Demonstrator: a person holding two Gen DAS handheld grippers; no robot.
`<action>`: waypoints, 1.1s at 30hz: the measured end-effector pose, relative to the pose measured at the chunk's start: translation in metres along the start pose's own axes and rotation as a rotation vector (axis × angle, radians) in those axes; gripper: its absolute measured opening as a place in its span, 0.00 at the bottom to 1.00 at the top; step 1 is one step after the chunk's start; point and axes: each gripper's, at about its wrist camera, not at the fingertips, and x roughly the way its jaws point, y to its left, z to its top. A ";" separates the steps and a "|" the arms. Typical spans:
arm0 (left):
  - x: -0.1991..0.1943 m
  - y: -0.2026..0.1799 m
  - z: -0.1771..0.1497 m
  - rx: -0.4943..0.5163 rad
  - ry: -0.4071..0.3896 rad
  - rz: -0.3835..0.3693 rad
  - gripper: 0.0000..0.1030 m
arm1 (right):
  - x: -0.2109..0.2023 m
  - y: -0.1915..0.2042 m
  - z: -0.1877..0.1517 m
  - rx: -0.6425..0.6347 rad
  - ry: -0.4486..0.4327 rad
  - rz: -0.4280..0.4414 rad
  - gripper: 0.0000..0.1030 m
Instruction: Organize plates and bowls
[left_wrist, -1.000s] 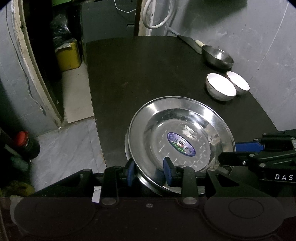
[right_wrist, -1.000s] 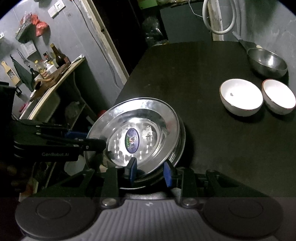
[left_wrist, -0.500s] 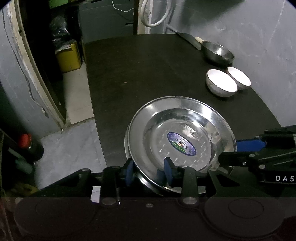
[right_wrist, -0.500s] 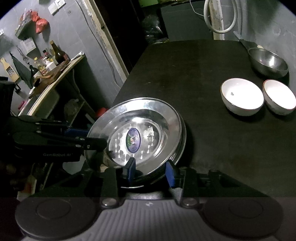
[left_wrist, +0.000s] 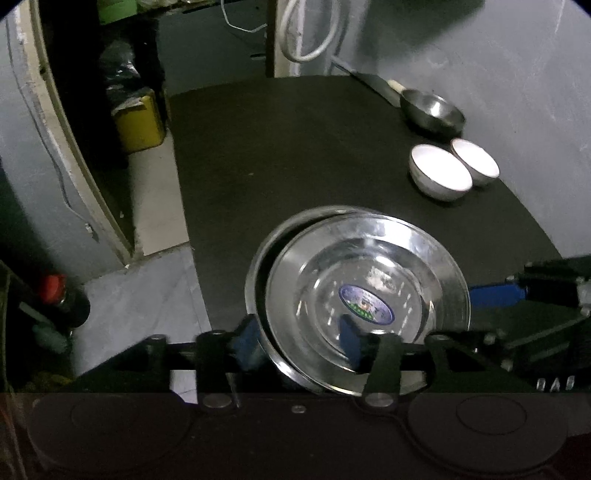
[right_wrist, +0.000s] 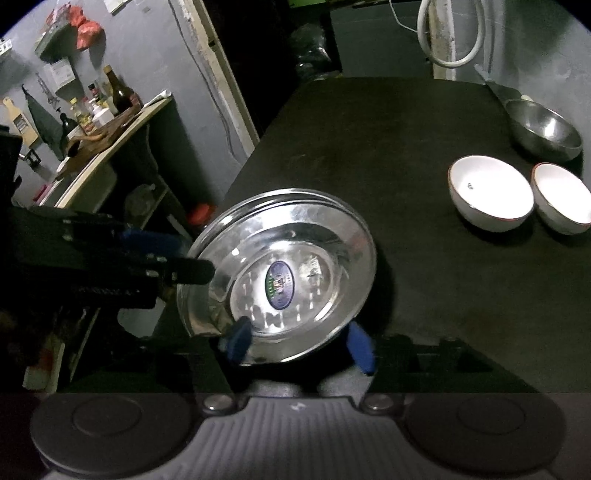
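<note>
Left gripper (left_wrist: 299, 341) had just spread its jaws, straddling the round shiny steel plate (left_wrist: 365, 302) stacked on the black table's (left_wrist: 295, 147) near corner; right gripper (right_wrist: 299, 341) likewise released; next, probably, the white bowls (right_wrist: 491, 192).

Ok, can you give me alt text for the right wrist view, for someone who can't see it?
Two stacked steel plates sit at the near edge of a dark table, the right hand-held gripper open around their rim, jaws just widened. The left hand-held gripper reaches in beside them; two white bowls and a steel bowl stand far right.
</note>
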 end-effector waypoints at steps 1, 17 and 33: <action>-0.002 0.001 0.001 -0.007 -0.013 0.006 0.68 | 0.001 0.000 0.000 -0.006 0.000 -0.001 0.73; -0.026 -0.022 0.026 -0.175 -0.300 0.004 0.99 | -0.044 -0.034 -0.028 0.084 -0.231 -0.170 1.00; 0.045 -0.032 0.097 0.069 -0.256 0.170 0.99 | -0.095 -0.060 -0.037 0.297 -0.336 -0.379 1.00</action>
